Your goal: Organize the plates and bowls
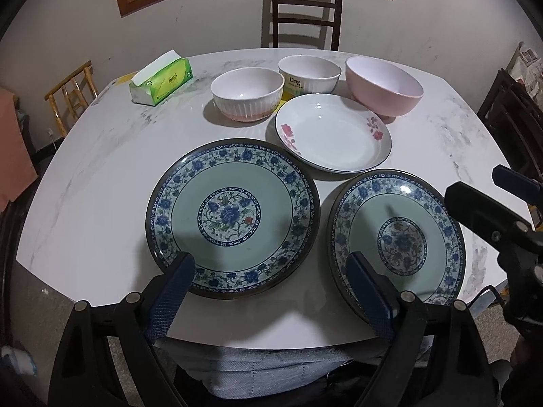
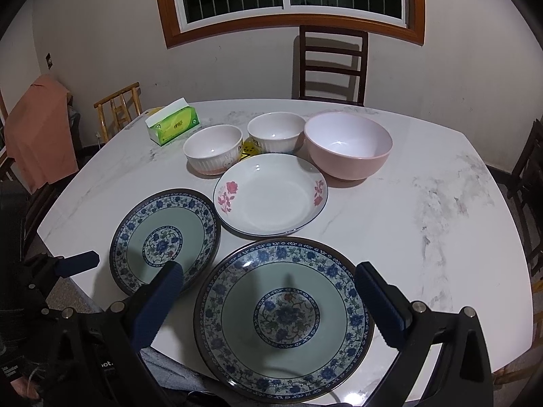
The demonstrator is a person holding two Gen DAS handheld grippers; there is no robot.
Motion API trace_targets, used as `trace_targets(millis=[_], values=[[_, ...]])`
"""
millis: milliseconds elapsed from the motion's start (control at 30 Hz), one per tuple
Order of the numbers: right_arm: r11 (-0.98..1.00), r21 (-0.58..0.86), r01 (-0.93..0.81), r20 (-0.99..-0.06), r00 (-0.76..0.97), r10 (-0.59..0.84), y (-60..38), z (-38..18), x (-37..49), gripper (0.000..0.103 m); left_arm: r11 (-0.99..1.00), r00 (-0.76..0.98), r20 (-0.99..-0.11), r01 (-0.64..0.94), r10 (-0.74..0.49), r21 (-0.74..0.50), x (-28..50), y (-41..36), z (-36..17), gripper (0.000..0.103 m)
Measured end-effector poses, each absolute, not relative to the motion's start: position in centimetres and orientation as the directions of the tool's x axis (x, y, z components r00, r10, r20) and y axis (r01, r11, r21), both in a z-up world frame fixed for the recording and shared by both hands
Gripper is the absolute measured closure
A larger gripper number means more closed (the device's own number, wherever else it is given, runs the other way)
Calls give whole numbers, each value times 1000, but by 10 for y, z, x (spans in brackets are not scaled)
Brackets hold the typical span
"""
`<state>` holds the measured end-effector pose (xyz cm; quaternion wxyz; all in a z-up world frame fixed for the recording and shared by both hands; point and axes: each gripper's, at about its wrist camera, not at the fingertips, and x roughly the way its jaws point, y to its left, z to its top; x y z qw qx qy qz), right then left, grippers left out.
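Two blue floral plates lie side by side at the near edge of the marble table (image 1: 88, 203). My left gripper (image 1: 271, 288) hovers open over the near rim of the left one (image 1: 232, 217). My right gripper (image 2: 271, 291) hangs open above the right plate (image 2: 283, 318), with nothing between its fingers. Behind them sits a white plate with pink flowers (image 1: 334, 135). Farther back stand a ribbed white bowl (image 1: 247, 93), a white bowl with lettering (image 1: 309, 74) and a larger pink bowl (image 1: 383, 84). All are apart, none stacked.
A green tissue box (image 1: 161, 81) lies at the table's back left. A dark chair (image 1: 305, 13) stands at the far side, a bamboo chair (image 1: 73, 91) to the left and another dark chair (image 1: 516, 118) to the right. A person's lap shows below the near table edge.
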<state>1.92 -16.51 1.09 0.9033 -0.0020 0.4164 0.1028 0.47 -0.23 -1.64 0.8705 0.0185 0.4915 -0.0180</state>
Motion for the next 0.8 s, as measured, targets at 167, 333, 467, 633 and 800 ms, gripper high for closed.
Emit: trace_targets(millis=[167, 333, 467, 633, 800], values=[[979, 82, -188, -755, 629, 184, -165, 10, 19, 0, 999, 519, -855, 49, -13, 15, 5, -2, -17, 15], [979, 86, -187, -755, 628, 186, -165, 8, 18, 0, 999, 514, -858, 49, -10, 18, 6, -2, -17, 15], [979, 85, -186, -755, 629, 185, -165, 8, 18, 0, 999, 515, -857, 50, -11, 17, 6, -2, -17, 15], [979, 88, -184, -756, 628, 186, -165, 8, 18, 0, 999, 514, -858, 49, -9, 19, 6, -2, -17, 15], [979, 90, -185, -756, 627, 188, -165, 7, 18, 0, 999, 515, -857, 49, -10, 18, 6, -2, -18, 15]])
